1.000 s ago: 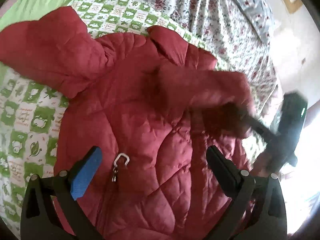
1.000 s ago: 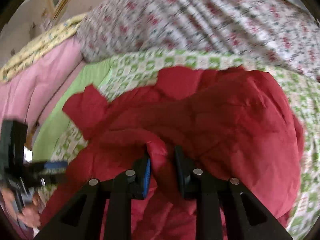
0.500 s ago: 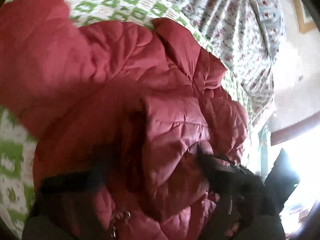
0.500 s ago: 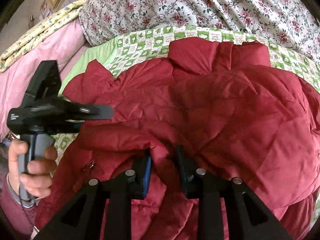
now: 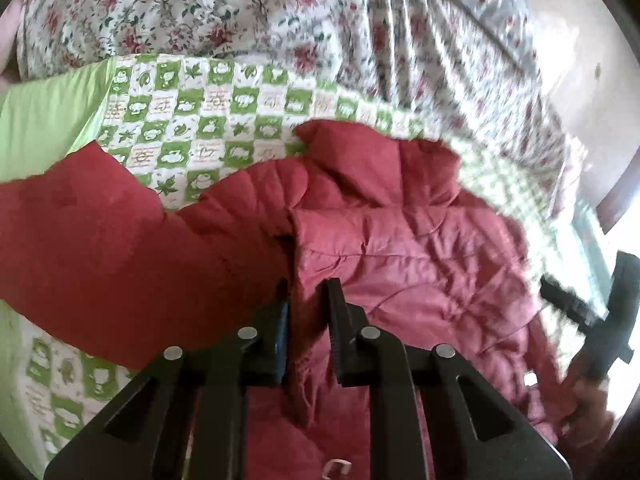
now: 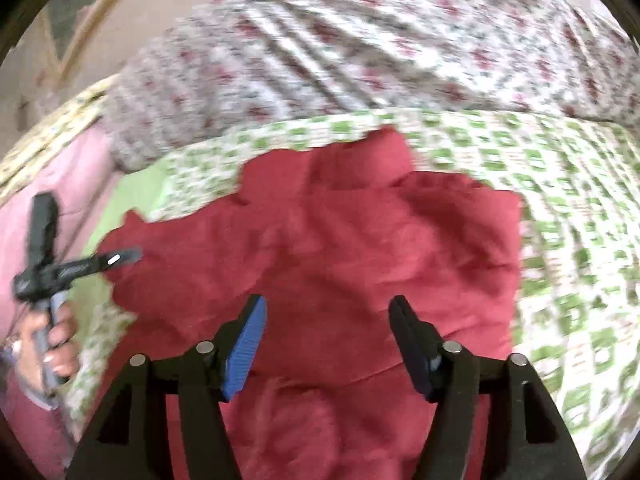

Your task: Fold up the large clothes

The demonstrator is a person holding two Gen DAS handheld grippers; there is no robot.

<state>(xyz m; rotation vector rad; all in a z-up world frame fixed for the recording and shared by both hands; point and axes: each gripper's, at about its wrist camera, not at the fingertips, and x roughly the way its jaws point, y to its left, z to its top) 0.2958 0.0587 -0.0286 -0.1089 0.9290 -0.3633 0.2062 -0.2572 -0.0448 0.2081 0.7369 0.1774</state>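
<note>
A red quilted jacket [image 5: 400, 248] lies front up on the bed, its collar toward the far side. One sleeve [image 5: 100, 240] stretches out to the left. My left gripper [image 5: 306, 292] is closing on a raised fold of the jacket's front edge, and the pads press on the fabric. In the right wrist view the jacket [image 6: 360, 240] fills the middle. My right gripper [image 6: 326, 308] hangs just above it with its jaws opening and nothing between them. A hand holds the left gripper [image 6: 60, 272] at that view's left edge. The right gripper [image 5: 592, 312] shows blurred at the left wrist view's right edge.
Under the jacket is a green and white checked quilt [image 5: 200, 120], with a floral blanket [image 5: 280, 20] bunched behind it. Pink bedding [image 6: 60, 184] lies to the left. The bed's edge and a bright window side are at the right [image 5: 600, 208].
The left gripper came down from open above the jacket and closed on a fold of it. The right gripper let go of the fold it pinched, and its jaws have spread.
</note>
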